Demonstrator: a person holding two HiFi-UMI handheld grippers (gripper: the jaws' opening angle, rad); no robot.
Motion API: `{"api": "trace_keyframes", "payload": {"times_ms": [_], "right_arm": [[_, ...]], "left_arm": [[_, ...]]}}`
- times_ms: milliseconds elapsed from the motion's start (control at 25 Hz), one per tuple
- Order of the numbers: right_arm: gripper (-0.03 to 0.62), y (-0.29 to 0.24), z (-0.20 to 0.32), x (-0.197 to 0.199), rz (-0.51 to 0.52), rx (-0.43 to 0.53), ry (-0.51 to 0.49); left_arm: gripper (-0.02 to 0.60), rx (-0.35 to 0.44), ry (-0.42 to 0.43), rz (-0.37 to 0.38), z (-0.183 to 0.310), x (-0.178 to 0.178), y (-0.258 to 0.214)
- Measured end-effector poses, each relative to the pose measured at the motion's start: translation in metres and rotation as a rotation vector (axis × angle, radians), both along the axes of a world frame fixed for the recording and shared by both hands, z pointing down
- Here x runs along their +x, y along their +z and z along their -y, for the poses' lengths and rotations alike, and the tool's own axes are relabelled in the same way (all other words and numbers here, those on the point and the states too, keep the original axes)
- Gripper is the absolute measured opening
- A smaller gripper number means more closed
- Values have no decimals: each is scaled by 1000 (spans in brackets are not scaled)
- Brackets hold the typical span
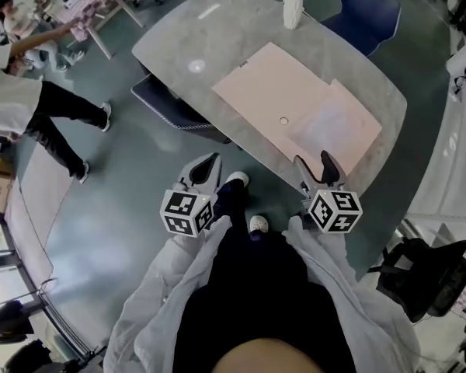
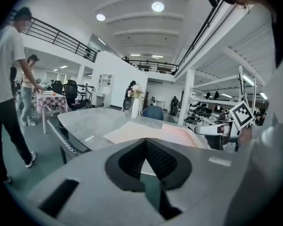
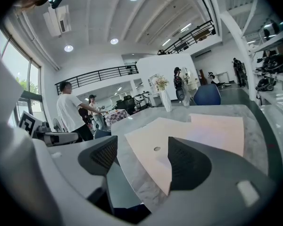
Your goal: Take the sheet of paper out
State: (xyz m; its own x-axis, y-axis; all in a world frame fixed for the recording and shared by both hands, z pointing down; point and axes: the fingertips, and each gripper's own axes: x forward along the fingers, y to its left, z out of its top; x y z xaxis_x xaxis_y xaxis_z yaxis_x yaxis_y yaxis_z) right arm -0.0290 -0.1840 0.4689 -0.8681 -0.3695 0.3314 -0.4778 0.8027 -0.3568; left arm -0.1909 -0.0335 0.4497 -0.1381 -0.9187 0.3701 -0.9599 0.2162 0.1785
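**Both claws at the near edge, paper lying on the surface**

The grey marbled surface point(image 1: 179, 45) carries a large pale pink envelope point(image 1: 264, 92) lying flat, with a small round spot on its near half. The sheet of paper point(image 1: 359, 109) shows at the envelope's right end as a pinker piece whose edge is stepped out past the envelope's own. Whether it sits partly inside or simply lies on top cannot be told.

The right claw point(image 1: 312, 162) hovers at the surface's near edge with its jaws released and wide apart. In the right gripper view, the near corner of the envelope point(image 3: 146, 159) lies in the gap of the right claw point(image 3: 142, 147), while the sheet of paper point(image 3: 219, 126) lies farther back on the right. Nothing is pinched.

The left claw point(image 1: 211, 160) is clenched, tips meeting and empty (the left gripper view shows the black pads of the left claw point(image 2: 145, 144) pressed together). It hangs over the floor, just short of the surface's edge, well apart from the envelope.

A white vase point(image 1: 293, 8) with flowers stands at the far edge, a blue chair point(image 1: 365, 10) beyond it. A person in white point(image 1: 15, 99) stands at the far left.
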Motion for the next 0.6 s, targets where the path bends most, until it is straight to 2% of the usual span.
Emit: {"api": "trace_keyframes", "payload": {"times_ms": [600], "right_arm": [[328, -8, 52, -41, -51, 1, 190]], "left_arm": [[0, 0, 259, -30, 106, -51, -1]]}}
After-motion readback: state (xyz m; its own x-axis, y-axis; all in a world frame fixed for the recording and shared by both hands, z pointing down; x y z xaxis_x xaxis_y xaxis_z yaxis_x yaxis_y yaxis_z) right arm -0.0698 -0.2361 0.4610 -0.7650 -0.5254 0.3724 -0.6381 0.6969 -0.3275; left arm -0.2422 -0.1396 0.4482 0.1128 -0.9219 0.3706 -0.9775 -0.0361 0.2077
